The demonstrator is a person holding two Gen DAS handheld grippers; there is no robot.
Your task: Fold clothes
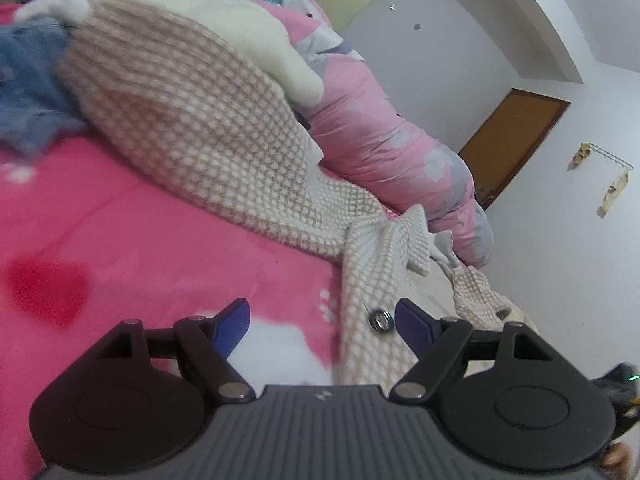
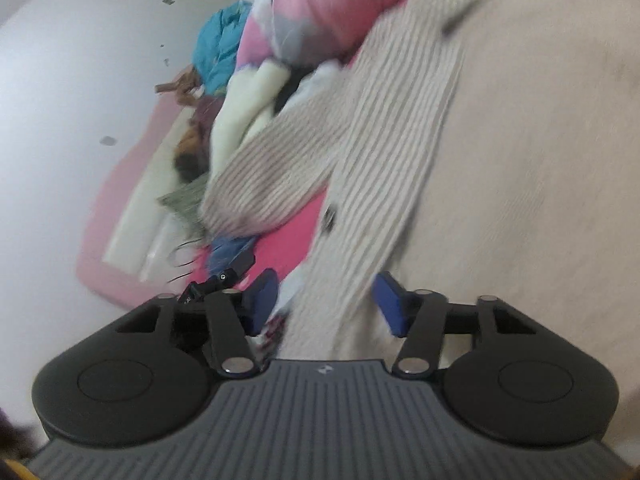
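A beige and white knitted cardigan [image 1: 208, 136] lies across the pink bed sheet [image 1: 120, 232], one part trailing toward the bed's edge. A dark metal button [image 1: 381, 319] on it sits just ahead of my left gripper [image 1: 322, 324], which is open, its blue pads either side of the knit strip. In the right wrist view the same cardigan [image 2: 392, 152] is blurred and fills the right side. My right gripper [image 2: 326, 300] is open, and a fold of the knit passes between its blue pads.
A pink quilt roll [image 1: 380, 132] lies behind the cardigan, with a cream fleece [image 1: 248, 36], a blue fuzzy garment [image 1: 28, 80] and a teal garment [image 2: 220, 44] piled nearby. A white wall and a brown door [image 1: 512, 140] stand beyond the bed.
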